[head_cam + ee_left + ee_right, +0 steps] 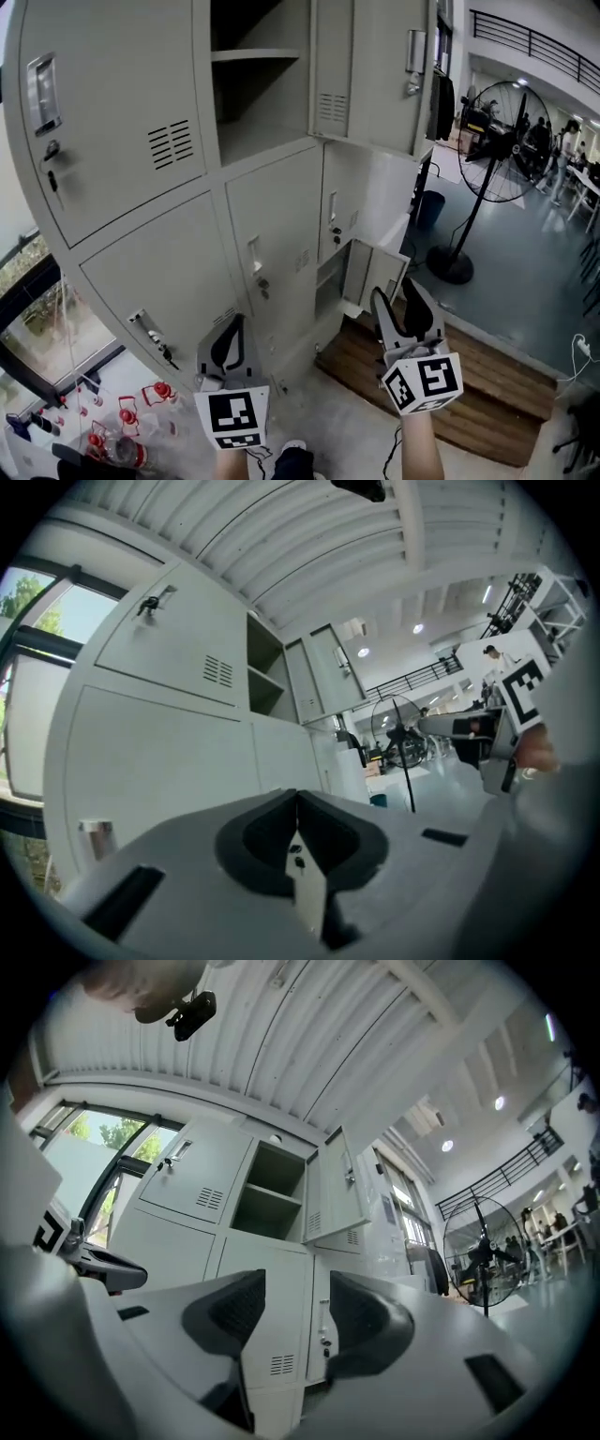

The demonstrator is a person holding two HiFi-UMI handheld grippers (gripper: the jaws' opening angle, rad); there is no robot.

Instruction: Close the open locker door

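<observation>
Reach step, seemingly: nothing touched yet. Left gripper (232, 328) carried with fingers clenched, empty; right gripper (397, 302) with fingers released, nothing between. Next, likely: lift right fingers to door (370, 70), press outer face toward locker (122, 131). Hangs swung outward, well above and beyond fingers: grey, vented, handle near free edge.

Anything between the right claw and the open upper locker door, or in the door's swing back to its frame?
Nothing visible. The right claw is open and empty, below the open door, open air between. The compartment shows only a shelf, nothing past the frame. The fan stands clear to the right.
</observation>
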